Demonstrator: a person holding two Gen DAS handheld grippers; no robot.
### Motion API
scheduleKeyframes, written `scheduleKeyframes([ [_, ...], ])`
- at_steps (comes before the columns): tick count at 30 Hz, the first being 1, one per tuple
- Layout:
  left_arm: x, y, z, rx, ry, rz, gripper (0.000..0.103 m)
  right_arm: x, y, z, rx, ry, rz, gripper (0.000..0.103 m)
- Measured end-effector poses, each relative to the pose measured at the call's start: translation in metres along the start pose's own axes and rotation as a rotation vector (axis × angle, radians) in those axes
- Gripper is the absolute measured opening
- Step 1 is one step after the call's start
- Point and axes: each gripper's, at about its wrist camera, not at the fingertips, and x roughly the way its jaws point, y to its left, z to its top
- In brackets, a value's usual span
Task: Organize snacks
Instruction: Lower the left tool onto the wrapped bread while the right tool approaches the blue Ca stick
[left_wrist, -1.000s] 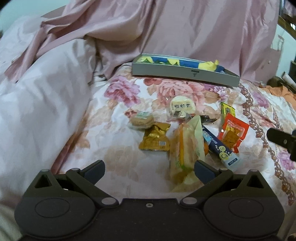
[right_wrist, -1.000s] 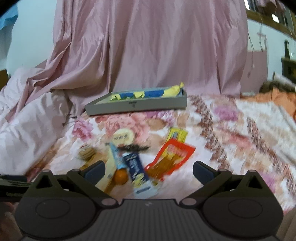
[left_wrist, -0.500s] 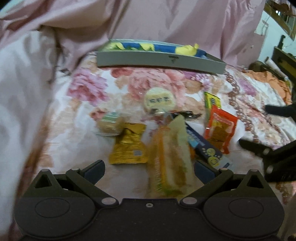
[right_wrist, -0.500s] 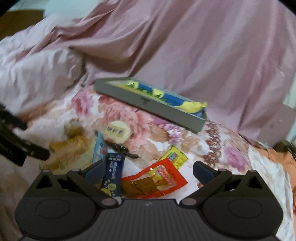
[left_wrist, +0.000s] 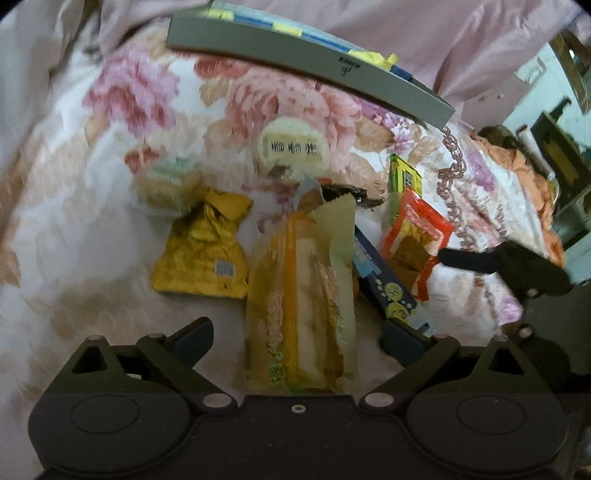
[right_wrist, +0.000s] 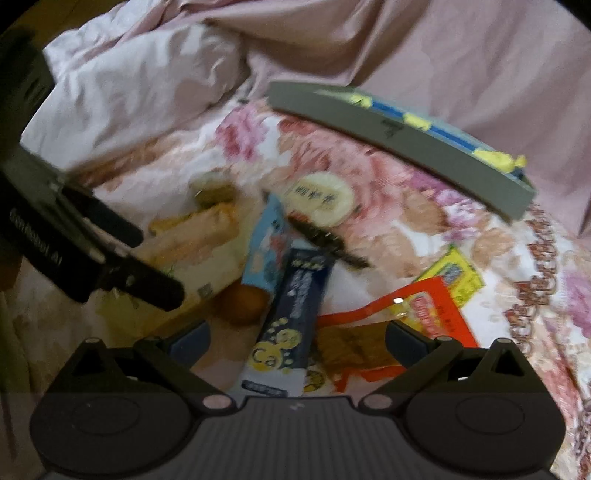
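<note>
Snacks lie in a heap on a floral bedspread (left_wrist: 110, 206). My left gripper (left_wrist: 297, 334) is open, its jaws on either side of a long yellow-orange packet (left_wrist: 301, 295). A gold packet (left_wrist: 203, 254) lies left of it, a round white cake (left_wrist: 293, 149) behind. My right gripper (right_wrist: 297, 338) is open over a dark blue packet (right_wrist: 291, 314) and a red packet (right_wrist: 424, 314); these show in the left wrist view as the blue packet (left_wrist: 388, 291) and the red packet (left_wrist: 415, 240). A grey tray (left_wrist: 314, 66) with blue and yellow contents sits at the back, also in the right wrist view (right_wrist: 406, 147).
Pink sheets (right_wrist: 443, 48) are draped behind the tray. A white quilt (right_wrist: 129, 85) bulges on the left. A small yellow-green packet (left_wrist: 404, 177) and a small round cookie pack (left_wrist: 170, 182) lie among the snacks. Furniture (left_wrist: 561, 155) stands at the far right.
Both grippers have moved down and forward toward the snack heap. The left now straddles the yellow-orange packet; the right has come over the blue and red packets. Both stay open.
</note>
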Motion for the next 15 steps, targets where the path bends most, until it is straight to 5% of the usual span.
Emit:
scheduleKeyframes([
  [8,0.013,0.015,0.002,-0.122,0.042,-0.113,0.084,0.014,0.000,-0.004,0.025,0.049,0.019,0.091],
  [15,0.021,0.025,0.010,-0.218,0.035,-0.126,0.074,0.020,-0.003,-0.003,0.062,0.066,0.010,0.079],
])
